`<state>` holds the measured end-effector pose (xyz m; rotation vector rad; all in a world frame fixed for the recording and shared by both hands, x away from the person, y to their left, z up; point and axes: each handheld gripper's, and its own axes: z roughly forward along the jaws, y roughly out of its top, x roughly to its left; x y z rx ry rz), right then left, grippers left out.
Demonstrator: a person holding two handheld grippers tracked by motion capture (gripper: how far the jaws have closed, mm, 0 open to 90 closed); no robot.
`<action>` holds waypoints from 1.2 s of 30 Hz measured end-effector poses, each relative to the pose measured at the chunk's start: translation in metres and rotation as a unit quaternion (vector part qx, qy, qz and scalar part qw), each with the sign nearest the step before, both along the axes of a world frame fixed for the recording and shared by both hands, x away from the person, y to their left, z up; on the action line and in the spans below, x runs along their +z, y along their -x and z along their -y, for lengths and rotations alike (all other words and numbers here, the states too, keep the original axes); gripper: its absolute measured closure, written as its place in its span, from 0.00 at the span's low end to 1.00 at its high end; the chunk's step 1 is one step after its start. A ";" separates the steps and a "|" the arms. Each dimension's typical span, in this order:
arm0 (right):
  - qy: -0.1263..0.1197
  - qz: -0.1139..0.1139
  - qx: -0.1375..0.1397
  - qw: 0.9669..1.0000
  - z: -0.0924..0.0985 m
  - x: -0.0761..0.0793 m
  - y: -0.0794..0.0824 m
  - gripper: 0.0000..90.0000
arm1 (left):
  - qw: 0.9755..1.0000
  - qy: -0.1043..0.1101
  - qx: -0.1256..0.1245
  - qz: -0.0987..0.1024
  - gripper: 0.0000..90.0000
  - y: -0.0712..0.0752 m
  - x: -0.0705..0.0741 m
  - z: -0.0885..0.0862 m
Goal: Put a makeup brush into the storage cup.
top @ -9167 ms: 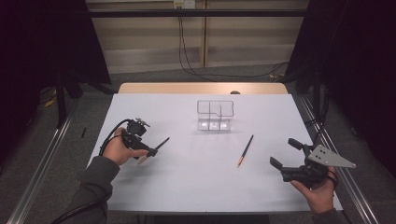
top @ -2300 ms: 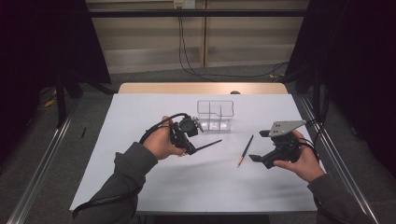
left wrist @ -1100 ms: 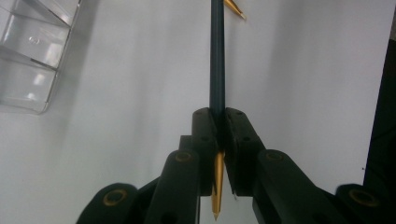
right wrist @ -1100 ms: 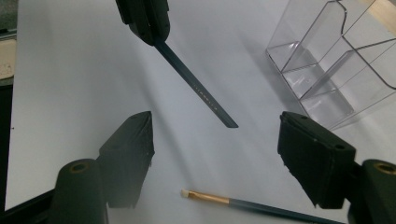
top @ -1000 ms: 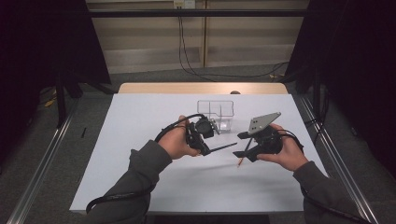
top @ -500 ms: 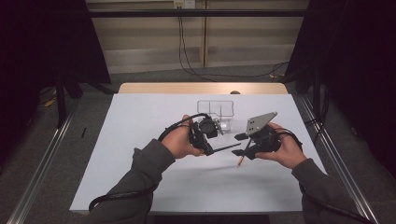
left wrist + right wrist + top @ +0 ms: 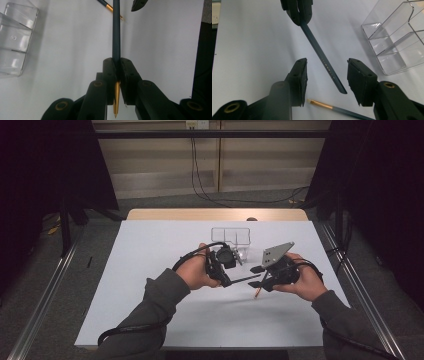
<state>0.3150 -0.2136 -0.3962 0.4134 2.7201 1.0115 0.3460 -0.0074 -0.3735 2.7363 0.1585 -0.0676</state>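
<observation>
My left gripper (image 7: pixel 116 62) is shut on a dark blue paintbrush (image 7: pixel 116 30), whose gold ferrule end pokes back between the jaws. In the high view the left gripper (image 7: pixel 226 280) holds that brush (image 7: pixel 245 278) level above the table, pointing at my right gripper (image 7: pixel 260 276). The right gripper (image 7: pixel 327 72) stands open with the brush's handle (image 7: pixel 322 57) passing between its pads without touching them; its jaws have just been closing. A second brush (image 7: pixel 332 107) lies on the white tabletop below it.
A clear plastic organizer (image 7: pixel 231 239) with several compartments stands just behind the two hands. The white table surface (image 7: pixel 150 250) stretches wide to the left and front. Dark curtains and metal rails flank the table.
The left gripper has carried the brush a little to the right, so its handle now reaches between the right gripper's jaws. The right jaws stand narrower than before.
</observation>
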 end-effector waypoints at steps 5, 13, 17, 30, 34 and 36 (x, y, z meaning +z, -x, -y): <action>0.012 0.006 0.000 1.000 -0.002 0.000 -0.001 0.59 | 1.000 0.001 0.000 -0.004 0.93 0.001 0.001 0.001; 0.034 0.002 0.008 0.999 -0.006 0.000 0.001 0.70 | 1.000 0.004 -0.001 -0.004 0.93 -0.001 0.001 0.002; 0.043 0.001 0.008 0.999 -0.006 -0.001 0.000 0.77 | 1.000 0.000 -0.006 -0.006 0.93 0.000 0.000 0.002; 0.060 -0.005 0.012 0.998 -0.003 -0.009 0.001 0.87 | 0.999 0.028 -0.006 -0.024 0.92 -0.004 0.006 0.000; 0.069 -0.010 0.007 0.998 -0.004 -0.014 0.003 0.89 | 0.999 0.038 -0.001 -0.023 0.93 -0.005 0.009 0.000; 0.073 -0.011 0.007 0.997 -0.005 -0.016 0.003 0.90 | 0.998 0.049 0.007 -0.025 0.92 -0.006 0.010 0.000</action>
